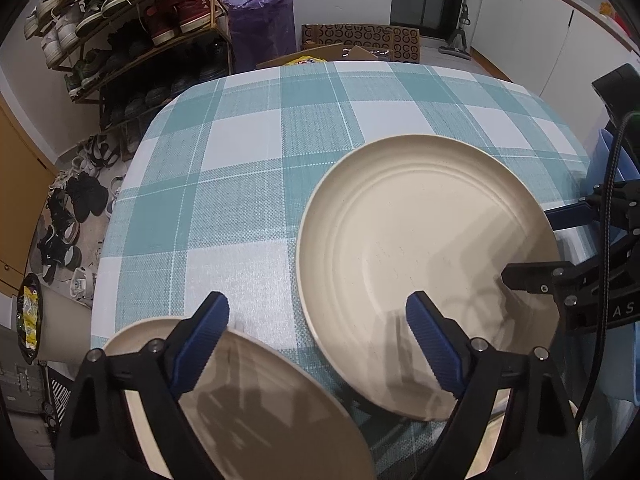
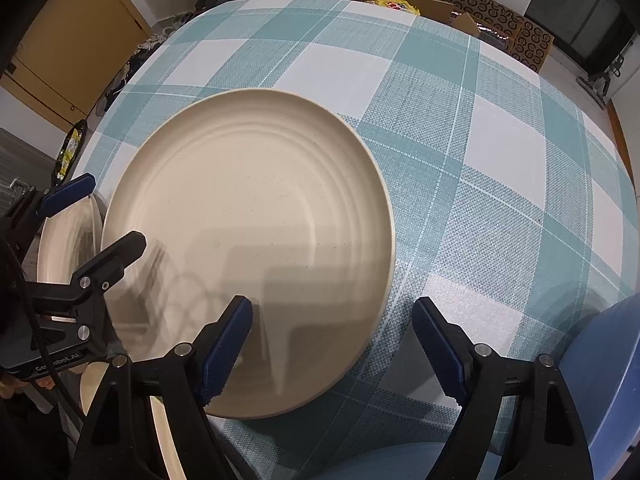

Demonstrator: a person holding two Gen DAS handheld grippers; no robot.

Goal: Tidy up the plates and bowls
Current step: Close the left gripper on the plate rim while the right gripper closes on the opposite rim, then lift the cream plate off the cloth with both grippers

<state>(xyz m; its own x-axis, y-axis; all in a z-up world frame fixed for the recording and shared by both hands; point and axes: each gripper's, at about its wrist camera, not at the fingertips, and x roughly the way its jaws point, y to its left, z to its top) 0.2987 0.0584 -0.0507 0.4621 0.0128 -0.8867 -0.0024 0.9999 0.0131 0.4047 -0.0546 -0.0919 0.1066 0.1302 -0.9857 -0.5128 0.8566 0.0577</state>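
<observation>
A large cream plate (image 1: 428, 272) (image 2: 248, 240) lies flat on the teal-checked tablecloth (image 1: 240, 200) (image 2: 500, 200). A second cream plate (image 1: 260, 400) (image 2: 68, 248) sits beside it at the table's near edge. My left gripper (image 1: 318, 320) (image 2: 112, 212) is open, one finger over the second plate and the other over the large plate's near rim. My right gripper (image 2: 332, 328) (image 1: 536, 244) is open and points down, straddling the large plate's near-right rim with one finger over the plate and one over the cloth. A further cream rim (image 2: 160, 432) shows under the right gripper's left finger.
A blue object (image 2: 600, 360) (image 1: 612, 152) of unclear kind sits at the table's right edge. Beyond the far edge stand a shoe rack (image 1: 132, 28), a purple bag (image 1: 260, 20) and cardboard boxes (image 1: 360, 44). Shoes (image 1: 84, 196) litter the floor left of the table.
</observation>
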